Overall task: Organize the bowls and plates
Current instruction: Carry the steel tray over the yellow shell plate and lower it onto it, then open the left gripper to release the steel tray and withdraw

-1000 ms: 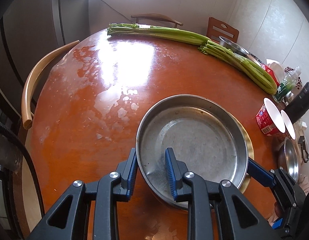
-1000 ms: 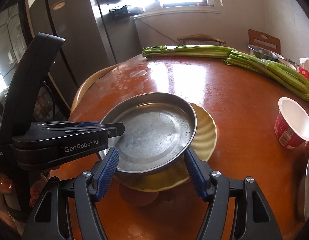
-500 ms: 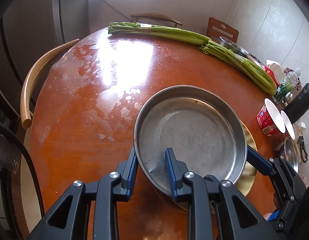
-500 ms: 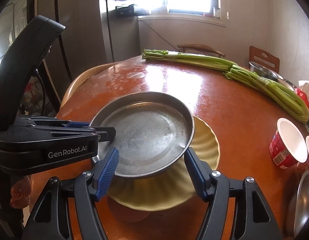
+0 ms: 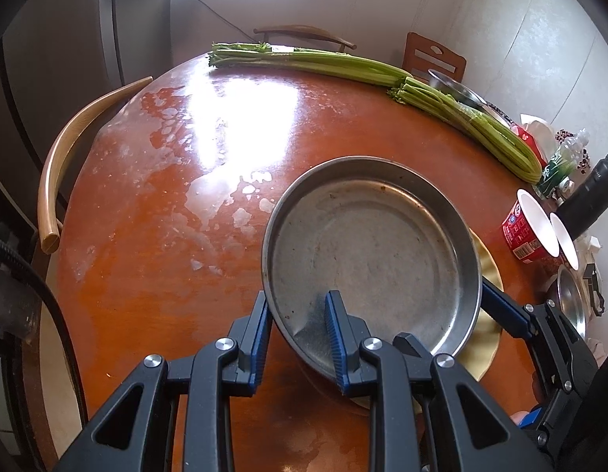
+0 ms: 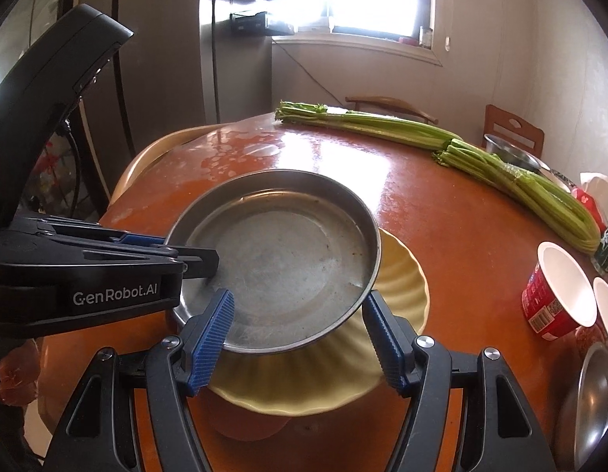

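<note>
Across the middle of both views spreads the round, glossy red-brown wooden table (image 5: pixel 154 236), its far half washed out by window glare. Along its upper right edge lie two long bundles of green celery stalks (image 5: pixel 343 67), end to end. At centre frame the round, shallow grey metal pan (image 5: pixel 374 251) sits tilted over the scalloped pale yellow plate (image 6: pixel 398 275), which shows only as a crescent at the pan's right and lower sides; whether the pan rests on the plate or is raised clear of it cannot be told.

The left gripper (image 5: pixel 298 332) is clamped narrowly on the pan's near-left rim, one blue pad inside and one outside. The right gripper (image 6: pixel 300 338) stands wide, its blue pads flanking the pan's near edge above the plate; whether they touch anything is unclear.

At the right edge of the frame stand a red paper cup with a white inside (image 6: pixel 555 295) and a second white cup (image 6: pixel 607 310), cut off. A steel bowl (image 6: pixel 595 401) at lower right is also cropped. Another metal bowl (image 5: pixel 457 90) sits behind the celery.
</note>
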The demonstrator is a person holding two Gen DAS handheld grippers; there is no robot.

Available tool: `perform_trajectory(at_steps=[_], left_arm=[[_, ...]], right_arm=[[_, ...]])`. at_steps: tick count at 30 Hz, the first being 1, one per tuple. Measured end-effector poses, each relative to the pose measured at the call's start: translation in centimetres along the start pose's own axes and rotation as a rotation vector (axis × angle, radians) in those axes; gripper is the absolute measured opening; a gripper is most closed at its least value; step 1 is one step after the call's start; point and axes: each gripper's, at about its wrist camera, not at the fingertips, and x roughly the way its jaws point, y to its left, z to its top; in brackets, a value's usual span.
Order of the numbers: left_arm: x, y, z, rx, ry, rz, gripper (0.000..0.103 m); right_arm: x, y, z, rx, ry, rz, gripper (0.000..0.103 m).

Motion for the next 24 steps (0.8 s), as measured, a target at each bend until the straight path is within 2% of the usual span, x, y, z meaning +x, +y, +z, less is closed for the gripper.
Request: perform_trajectory(at_steps=[11, 16, 24], left_arm=[[0.3, -2.0, -0.2, 0.034, 0.012, -0.002, 0.027], [0.3, -2.6, -0.3, 0.042, 0.012, 0.000, 0.027], [0.4, -3.6, -0.5, 0.055, 0.013, -0.013, 0.027]], right_arm=[[-1.5, -1.6, -0.6, 0.028, 0.000, 0.031, 0.070], [-2.1, -2.5, -0.8, 0.071, -0.005, 0.064, 0.070], [-2.9, -4.2, -1.0, 0.118, -0.011, 0.071, 0.070]])
